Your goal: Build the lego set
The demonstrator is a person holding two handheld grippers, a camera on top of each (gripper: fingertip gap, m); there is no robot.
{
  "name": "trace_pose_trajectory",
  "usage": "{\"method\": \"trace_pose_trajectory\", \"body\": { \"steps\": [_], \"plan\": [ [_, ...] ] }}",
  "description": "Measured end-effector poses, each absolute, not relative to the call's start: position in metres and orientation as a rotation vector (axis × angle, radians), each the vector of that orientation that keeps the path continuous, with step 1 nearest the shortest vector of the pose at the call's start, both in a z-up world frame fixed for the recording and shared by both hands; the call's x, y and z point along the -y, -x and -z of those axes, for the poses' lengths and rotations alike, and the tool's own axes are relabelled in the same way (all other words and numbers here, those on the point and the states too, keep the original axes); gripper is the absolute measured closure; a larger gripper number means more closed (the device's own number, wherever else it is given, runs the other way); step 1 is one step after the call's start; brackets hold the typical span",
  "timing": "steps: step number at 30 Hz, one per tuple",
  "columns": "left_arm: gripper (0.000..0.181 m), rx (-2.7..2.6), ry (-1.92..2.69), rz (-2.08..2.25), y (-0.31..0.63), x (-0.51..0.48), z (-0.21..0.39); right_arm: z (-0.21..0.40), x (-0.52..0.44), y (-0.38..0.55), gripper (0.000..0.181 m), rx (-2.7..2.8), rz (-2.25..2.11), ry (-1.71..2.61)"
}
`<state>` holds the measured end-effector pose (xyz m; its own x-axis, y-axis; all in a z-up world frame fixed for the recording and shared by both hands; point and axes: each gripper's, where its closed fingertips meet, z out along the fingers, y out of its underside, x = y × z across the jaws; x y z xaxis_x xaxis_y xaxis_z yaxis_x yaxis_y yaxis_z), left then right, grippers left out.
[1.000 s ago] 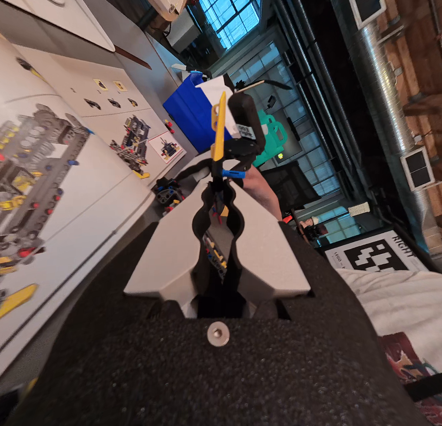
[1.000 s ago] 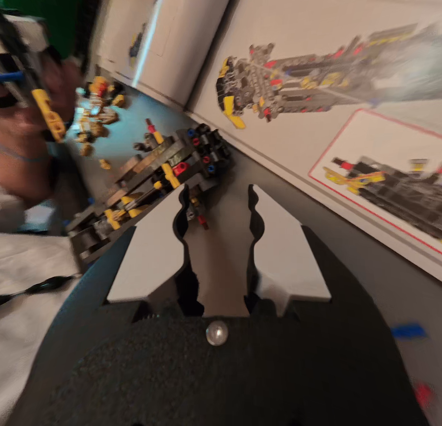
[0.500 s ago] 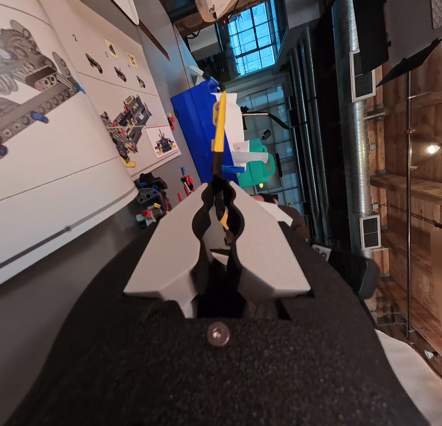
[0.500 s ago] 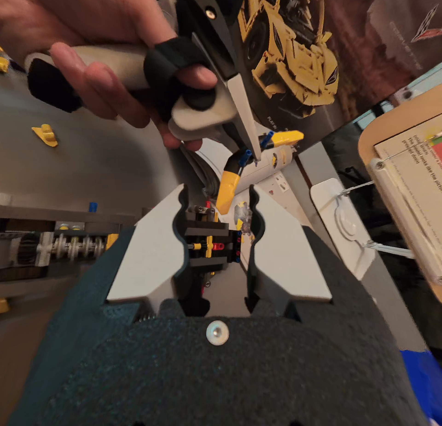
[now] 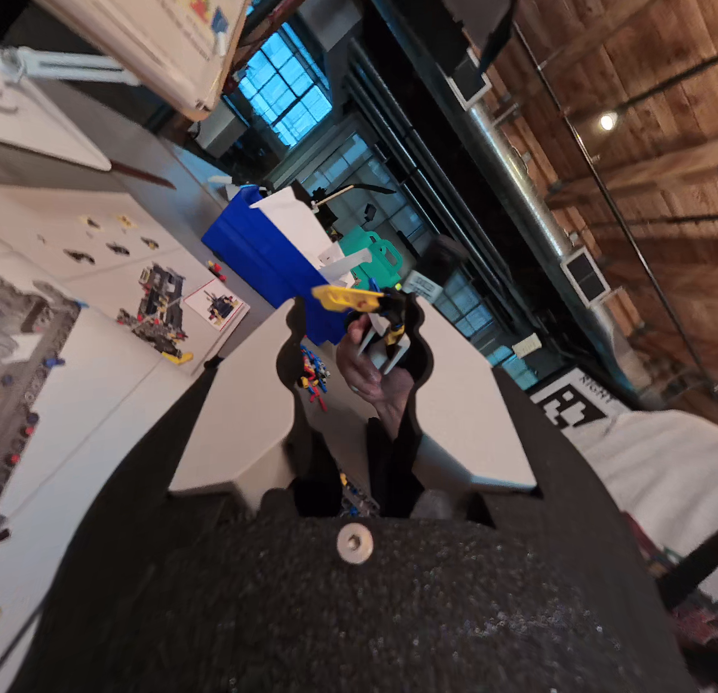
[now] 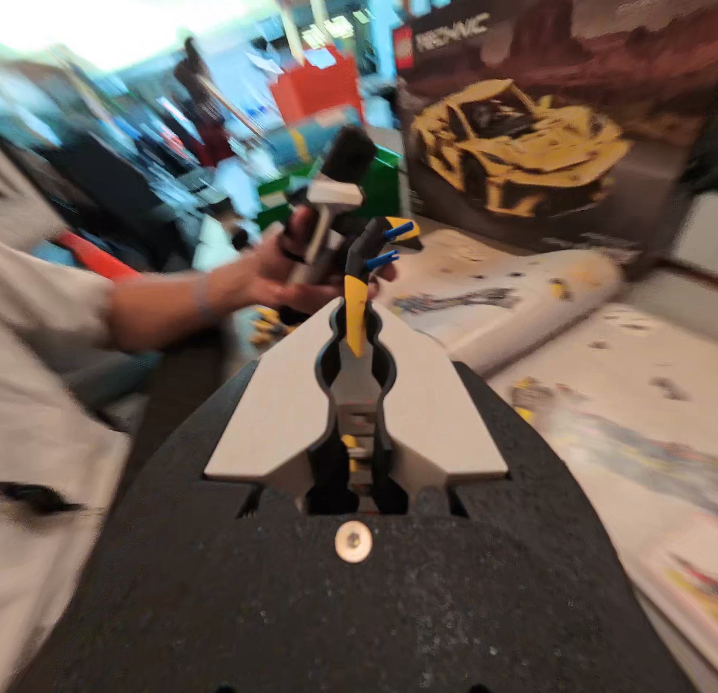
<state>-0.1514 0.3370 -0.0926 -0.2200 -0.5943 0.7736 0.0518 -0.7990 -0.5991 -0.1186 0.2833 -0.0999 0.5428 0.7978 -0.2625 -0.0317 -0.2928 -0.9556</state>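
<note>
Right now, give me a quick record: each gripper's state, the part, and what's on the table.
left gripper: open, empty
right gripper: shut on yellow-and-black piece
piece: gripped by its yellow end, two blue pins sticking out
table: open instruction booklet, set box behind it
loose parts: scattered near blue bin

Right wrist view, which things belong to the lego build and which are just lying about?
Belong to the build: yellow and black lego piece clamped in the right gripper, open instruction booklet, loose yellow parts, set box.
Just lying about: red box, green box, both in the blurred background.
</note>
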Motion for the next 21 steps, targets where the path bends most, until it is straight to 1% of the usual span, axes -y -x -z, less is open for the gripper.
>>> {"method": "trace_pose_trajectory", "body": {
  "steps": [2, 5, 7, 8, 9, 11, 14, 17, 18, 20, 21],
  "plan": [
    [0.134, -0.747, 1.522, 2.077, 0.158, -0.33, 0.082, 0.088, -0.274, 0.117, 0.173, 0.565, -1.275, 1.617],
    [0.136, -0.86, 1.435, 2.032, 0.16, -0.32, 0.077, 0.078, -0.263, 0.118, 0.174, 0.532, -1.54, 1.553],
    [0.14, -0.91, 1.394, 1.991, 0.159, -0.313, 0.075, 0.081, -0.26, 0.121, 0.174, 0.535, -1.608, 1.568],
    [0.159, -0.929, 1.376, 1.974, 0.159, -0.31, 0.073, 0.081, -0.261, 0.122, 0.174, 0.514, -1.641, 1.567],
    [0.168, -0.944, 1.355, 1.956, 0.16, -0.308, 0.072, 0.081, -0.265, 0.12, 0.174, 0.477, -1.645, 1.566],
    [0.176, -0.991, 1.34, 1.924, 0.16, -0.304, 0.072, 0.085, -0.269, 0.116, 0.175, 0.441, -1.655, 1.586],
    [0.177, -1.032, 1.416, 1.845, 0.157, -0.306, 0.082, 0.099, -0.279, 0.11, 0.176, 0.421, -1.52, 1.661],
    [0.177, -1.016, 1.445, 1.859, 0.155, -0.306, 0.083, 0.103, -0.283, 0.107, 0.174, 0.448, -1.406, 1.686],
    [0.18, -1.017, 1.47, 1.845, 0.154, -0.307, 0.087, 0.111, -0.29, 0.103, 0.169, 0.465, -1.279, 1.728],
    [0.18, -1.016, 1.536, 1.809, 0.151, -0.31, 0.096, 0.125, -0.303, 0.091, 0.149, 0.553, -0.897, 1.774],
    [0.18, -1.003, 1.572, 1.802, 0.149, -0.313, 0.1, 0.127, -0.306, 0.087, 0.146, 0.616, -0.71, 1.774]
  ]
}}
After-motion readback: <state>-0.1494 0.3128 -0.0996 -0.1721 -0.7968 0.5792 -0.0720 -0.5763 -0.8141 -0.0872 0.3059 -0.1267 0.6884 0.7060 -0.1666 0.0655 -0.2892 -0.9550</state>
